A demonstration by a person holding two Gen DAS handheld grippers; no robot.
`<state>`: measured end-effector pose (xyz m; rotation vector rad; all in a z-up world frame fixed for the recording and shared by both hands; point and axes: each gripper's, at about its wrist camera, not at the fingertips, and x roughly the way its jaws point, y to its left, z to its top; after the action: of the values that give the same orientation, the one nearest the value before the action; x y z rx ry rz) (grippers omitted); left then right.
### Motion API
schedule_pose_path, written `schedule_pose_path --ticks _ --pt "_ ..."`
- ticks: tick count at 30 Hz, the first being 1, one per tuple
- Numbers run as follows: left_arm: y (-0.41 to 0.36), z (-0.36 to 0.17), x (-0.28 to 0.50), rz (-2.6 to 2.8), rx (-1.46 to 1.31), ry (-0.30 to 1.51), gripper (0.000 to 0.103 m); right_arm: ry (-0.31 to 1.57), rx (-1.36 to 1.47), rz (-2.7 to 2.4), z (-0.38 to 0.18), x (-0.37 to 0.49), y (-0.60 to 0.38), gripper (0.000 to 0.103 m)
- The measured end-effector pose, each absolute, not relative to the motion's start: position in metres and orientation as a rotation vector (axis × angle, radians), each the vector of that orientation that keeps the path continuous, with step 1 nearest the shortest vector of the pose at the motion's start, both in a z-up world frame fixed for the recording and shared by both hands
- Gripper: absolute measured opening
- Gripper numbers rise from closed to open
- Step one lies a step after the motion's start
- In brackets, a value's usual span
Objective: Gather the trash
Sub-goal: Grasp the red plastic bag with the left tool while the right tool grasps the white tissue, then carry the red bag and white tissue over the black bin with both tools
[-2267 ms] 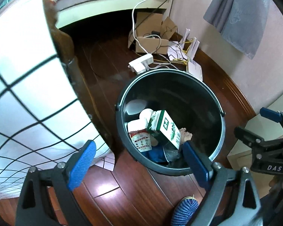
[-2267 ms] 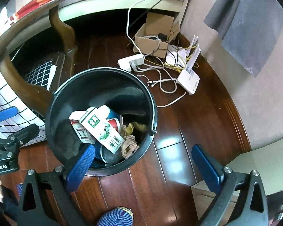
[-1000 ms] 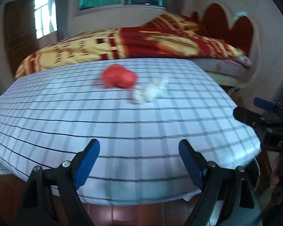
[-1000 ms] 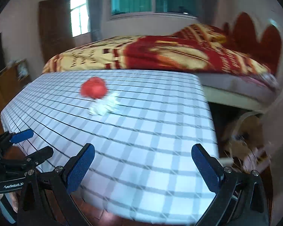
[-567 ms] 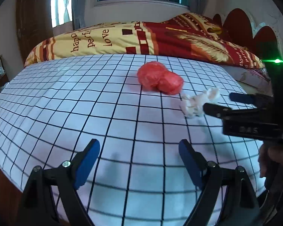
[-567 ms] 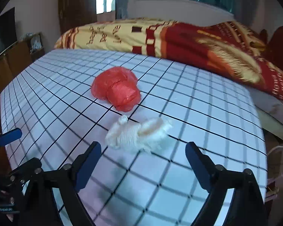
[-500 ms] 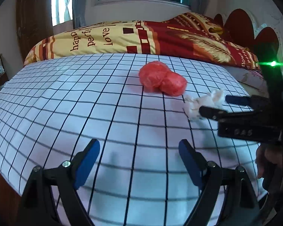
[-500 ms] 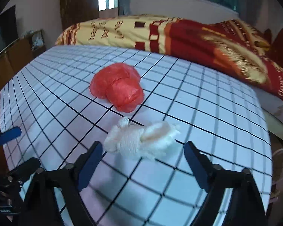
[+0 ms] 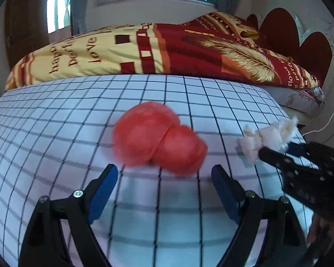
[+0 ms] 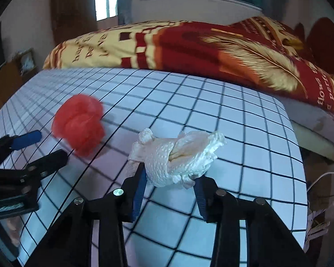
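A crumpled red plastic bag (image 9: 158, 142) lies on the table's white checked cloth (image 9: 55, 133). My left gripper (image 9: 163, 185) is open, its blue pads just short of the bag, one on each side. A crumpled white paper towel (image 10: 178, 155) sits between the pads of my right gripper (image 10: 170, 187), which has closed in on it and grips its lower part. The red bag also shows in the right wrist view (image 10: 79, 125), to the left of the towel. The towel shows at the right in the left wrist view (image 9: 269, 138).
A bed with a red and yellow quilt (image 9: 178, 51) stands just behind the table. The table's right edge (image 10: 298, 166) drops off to the floor, where a white cable (image 10: 322, 175) lies. A dark wooden cabinet (image 10: 2, 82) stands at the far left.
Both grippers moved from above the bin up to the table and closer in. The right gripper's jaws closed onto the paper towel. The left gripper came up to the red bag.
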<state>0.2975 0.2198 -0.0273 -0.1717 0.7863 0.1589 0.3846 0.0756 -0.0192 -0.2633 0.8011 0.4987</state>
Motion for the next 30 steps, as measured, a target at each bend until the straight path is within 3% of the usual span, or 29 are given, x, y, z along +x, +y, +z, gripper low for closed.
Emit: schedule_pose_path --ticks 6,7,9,12,15,30 --pt "0.218 -0.047 0.332 0.197 -0.126 0.887 0.083 0.805 -0.234 0.483 -0.015 0.385 0.061 0.043" --pt "0.22 -0.051 0.334 0.185 -0.136 0.904 0.075 0.807 -0.231 0.479 -0.015 0.385 0.059 0.043" --pt "0.226 -0.047 0.332 0.168 -0.155 0.893 0.031 0.808 -0.224 0.475 -0.014 0.38 0.053 0.043" --pt "0.227 -0.042 0.322 0.141 -0.15 0.877 0.022 0.799 -0.218 0.468 -0.01 0.366 0.041 0.043" --pt "0.225 -0.034 0.301 0.121 -0.149 0.835 0.017 0.789 -0.209 0.455 -0.006 0.351 0.029 0.043" --pt "0.144 0.007 0.179 -0.021 -0.097 0.74 0.017 0.734 -0.146 0.382 0.021 0.25 -0.043 0.043"
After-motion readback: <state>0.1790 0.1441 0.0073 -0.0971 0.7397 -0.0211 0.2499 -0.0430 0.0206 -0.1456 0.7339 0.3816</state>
